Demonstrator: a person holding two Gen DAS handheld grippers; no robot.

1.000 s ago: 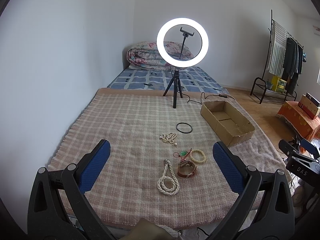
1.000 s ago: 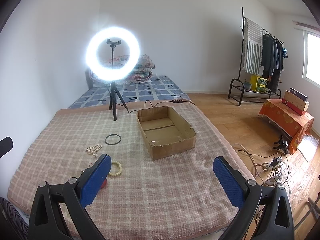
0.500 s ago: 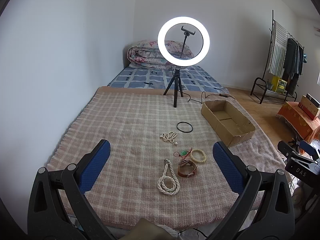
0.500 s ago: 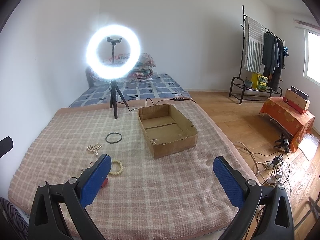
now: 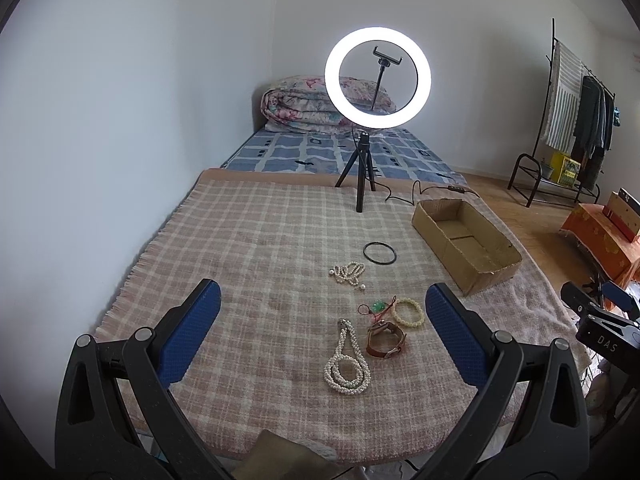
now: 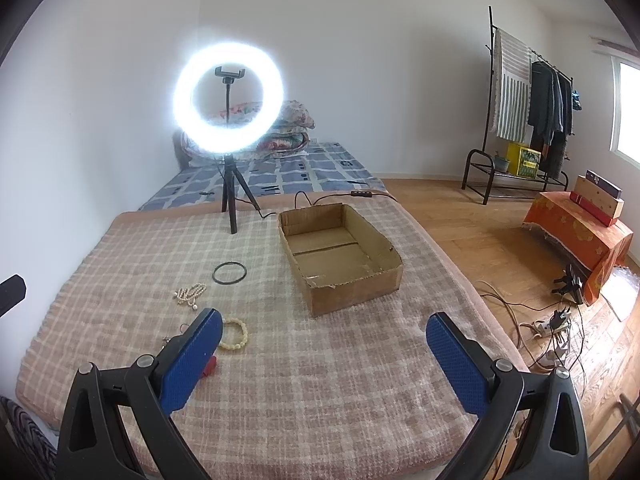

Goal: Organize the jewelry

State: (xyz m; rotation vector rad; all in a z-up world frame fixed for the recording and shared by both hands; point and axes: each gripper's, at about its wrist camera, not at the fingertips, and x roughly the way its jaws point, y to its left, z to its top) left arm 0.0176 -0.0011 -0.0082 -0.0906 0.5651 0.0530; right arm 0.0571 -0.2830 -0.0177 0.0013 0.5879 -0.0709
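Jewelry lies on a plaid blanket (image 5: 260,240): a white pearl necklace (image 5: 347,360), a brown leather watch (image 5: 386,339), a cream bead bracelet (image 5: 408,312), a red cord with a green charm (image 5: 376,307), a small pearl strand (image 5: 348,273) and a black ring (image 5: 379,253). An open, empty cardboard box (image 5: 466,244) stands to the right. My left gripper (image 5: 322,320) is open above the near edge, with the necklace and watch between its fingers. My right gripper (image 6: 320,338) is open and empty in front of the box (image 6: 340,256); the bracelet (image 6: 234,334) lies by its left finger.
A lit ring light on a tripod (image 5: 376,80) stands at the blanket's far end, its cable running toward the box. A bed with a folded quilt (image 5: 320,104) is behind. A clothes rack (image 6: 528,100) and floor cables (image 6: 552,320) are on the right.
Both grippers have shifted slightly; the scene sits a little lower in the left wrist view. No jewelry has moved.
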